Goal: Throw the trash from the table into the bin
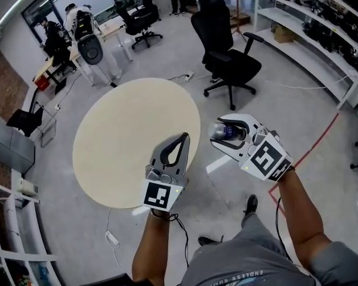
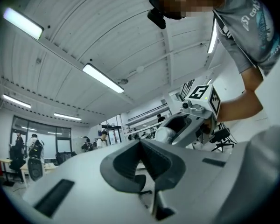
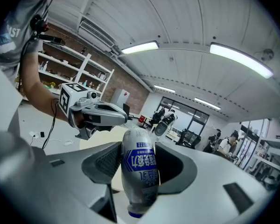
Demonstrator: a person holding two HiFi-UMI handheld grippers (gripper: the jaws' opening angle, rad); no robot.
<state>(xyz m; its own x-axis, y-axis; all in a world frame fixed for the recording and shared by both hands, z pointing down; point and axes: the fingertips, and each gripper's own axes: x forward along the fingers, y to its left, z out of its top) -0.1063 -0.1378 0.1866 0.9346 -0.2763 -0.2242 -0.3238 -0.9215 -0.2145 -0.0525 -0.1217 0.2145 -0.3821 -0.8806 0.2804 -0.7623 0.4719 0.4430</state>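
- Nearest us, what are the two grippers doing?
- Left gripper [image 1: 184, 137] has its jaws pressed together with nothing in them, and hangs over the table's [image 1: 116, 139] near edge. Right gripper [image 1: 219, 133] is clamped across the middle of a bottle [image 3: 139, 162]. The bottle's cap end points toward the hand and it sits just off the table's side. I'd judge that a carrying grip.
- Anything in the bottle?
- It looks empty, but the label hides much of it, so I can't be sure.
- And the bin?
- No view shows it. The tabletop is bare, so this bottle seems to be the last trash to carry over.
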